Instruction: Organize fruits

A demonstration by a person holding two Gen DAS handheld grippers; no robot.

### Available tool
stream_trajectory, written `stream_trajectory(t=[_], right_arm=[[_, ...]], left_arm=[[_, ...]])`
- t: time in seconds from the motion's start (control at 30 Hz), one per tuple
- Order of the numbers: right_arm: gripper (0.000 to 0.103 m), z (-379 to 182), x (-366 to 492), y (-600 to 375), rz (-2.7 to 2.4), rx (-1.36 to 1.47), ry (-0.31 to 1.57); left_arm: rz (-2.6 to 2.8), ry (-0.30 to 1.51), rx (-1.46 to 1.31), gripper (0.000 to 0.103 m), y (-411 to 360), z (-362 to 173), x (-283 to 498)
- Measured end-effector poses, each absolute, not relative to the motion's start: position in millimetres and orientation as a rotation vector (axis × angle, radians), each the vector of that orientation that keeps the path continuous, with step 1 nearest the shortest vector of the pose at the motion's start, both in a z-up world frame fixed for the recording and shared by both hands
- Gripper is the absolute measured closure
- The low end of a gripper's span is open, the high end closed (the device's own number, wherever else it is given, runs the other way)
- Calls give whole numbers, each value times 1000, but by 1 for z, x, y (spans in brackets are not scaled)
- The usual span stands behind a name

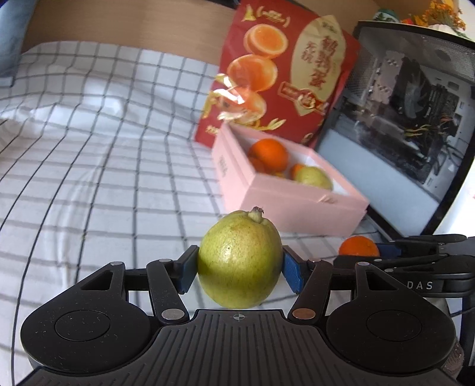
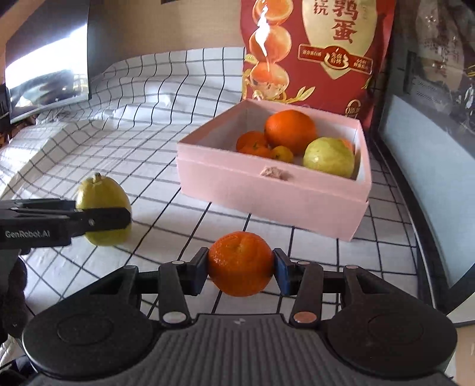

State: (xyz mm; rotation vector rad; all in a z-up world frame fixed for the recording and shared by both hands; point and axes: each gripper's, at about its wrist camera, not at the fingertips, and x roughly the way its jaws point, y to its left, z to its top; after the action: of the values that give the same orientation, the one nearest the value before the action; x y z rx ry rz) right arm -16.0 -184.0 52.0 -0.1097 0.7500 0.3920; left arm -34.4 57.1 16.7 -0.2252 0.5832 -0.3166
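Pear [image 1: 240, 259] upright, stem up, long axis vertical, clamped wide in left claw [image 1: 240, 268] near desk's front edge. Tangerine [image 2: 240, 263] pinched in right claw [image 2: 240, 268], probably clear of the cloth. Pink box [image 2: 267, 190] just beyond.

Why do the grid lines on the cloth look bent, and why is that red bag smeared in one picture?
Both views: the fisheye lens bows the checked cloth. Left wrist view: red bag is blurred, the green fruit sharp. Right wrist view: crisp, with glare on the bag.
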Motion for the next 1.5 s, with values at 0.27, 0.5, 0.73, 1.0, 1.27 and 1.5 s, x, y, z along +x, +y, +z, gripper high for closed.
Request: stream_trajectory(t=[0.27, 0.5, 0.73, 1.0, 1.27, 1.5], right_arm=[[58, 138, -2, -197, 373, -63, 598], [58, 220, 54, -201, 272, -73, 507], [58, 222, 100, -198, 179, -85, 535], [58, 208, 103, -188, 191, -106, 573], [58, 200, 118, -166, 223, -99, 610], [58, 155, 171, -122, 245, -26, 762]], left_arm=[[-425, 369, -242, 38, 33, 104, 3], [-411, 580, -211, 38, -15, 98, 96], [-407, 643, -55, 37, -40, 49, 125], [-470, 614, -173, 38, -13, 52, 114], [-373, 391, -333, 39, 56, 68, 79], [-231, 434, -516, 39, 114, 38, 82]])
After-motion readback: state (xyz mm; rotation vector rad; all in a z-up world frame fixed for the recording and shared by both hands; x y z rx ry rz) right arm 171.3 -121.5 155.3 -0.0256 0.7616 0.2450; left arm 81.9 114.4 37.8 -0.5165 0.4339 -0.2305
